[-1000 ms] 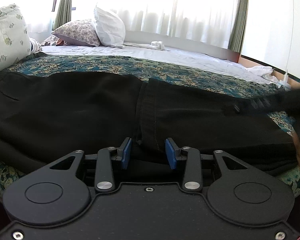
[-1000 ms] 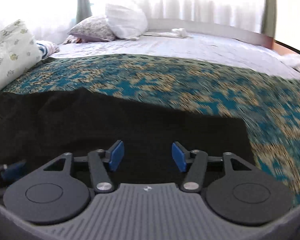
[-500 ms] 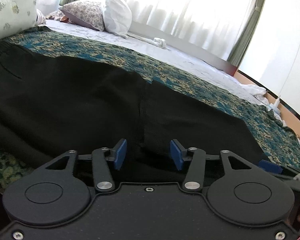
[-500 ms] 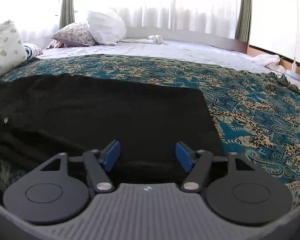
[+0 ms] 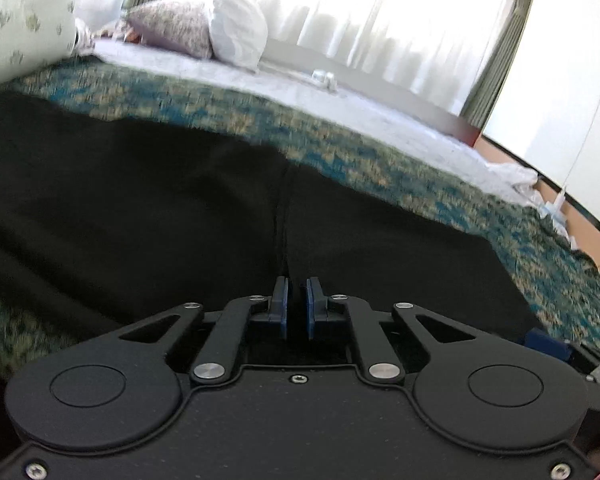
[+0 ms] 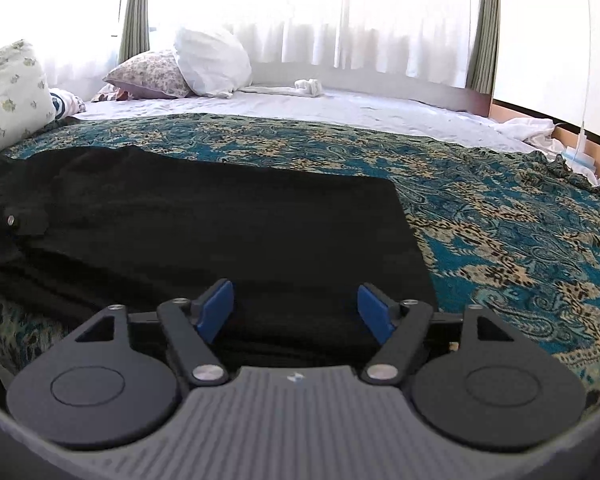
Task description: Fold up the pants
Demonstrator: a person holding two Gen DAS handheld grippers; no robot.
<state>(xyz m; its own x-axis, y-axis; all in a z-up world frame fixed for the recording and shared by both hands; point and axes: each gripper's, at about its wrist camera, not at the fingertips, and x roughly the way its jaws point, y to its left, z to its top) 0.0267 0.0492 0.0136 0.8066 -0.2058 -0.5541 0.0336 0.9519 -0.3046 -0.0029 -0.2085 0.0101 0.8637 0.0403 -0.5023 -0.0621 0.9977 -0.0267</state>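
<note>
Black pants (image 5: 160, 208) lie spread across a teal patterned bedspread (image 5: 380, 172), folded lengthwise with an edge running up the middle. My left gripper (image 5: 296, 306) sits at the near edge of the pants, its blue pads nearly closed with black cloth between them at the fold line. In the right wrist view the pants (image 6: 228, 224) end in a straight hem on the right. My right gripper (image 6: 296, 308) is open over the near edge of the pants by that hem, touching nothing. The left gripper (image 6: 12, 220) shows at the far left.
The bedspread (image 6: 500, 220) covers the near half of a bed with a white sheet (image 6: 340, 108). Pillows (image 6: 212, 60) lie at the back left, a floral cushion (image 6: 8, 92) at the left. White cloth (image 6: 532, 128) lies at the bed's right edge. Curtained windows stand behind.
My left gripper's pads have closed from wide open onto the pants' near edge. My right gripper stays open and has settled over the hem end of the pants.
</note>
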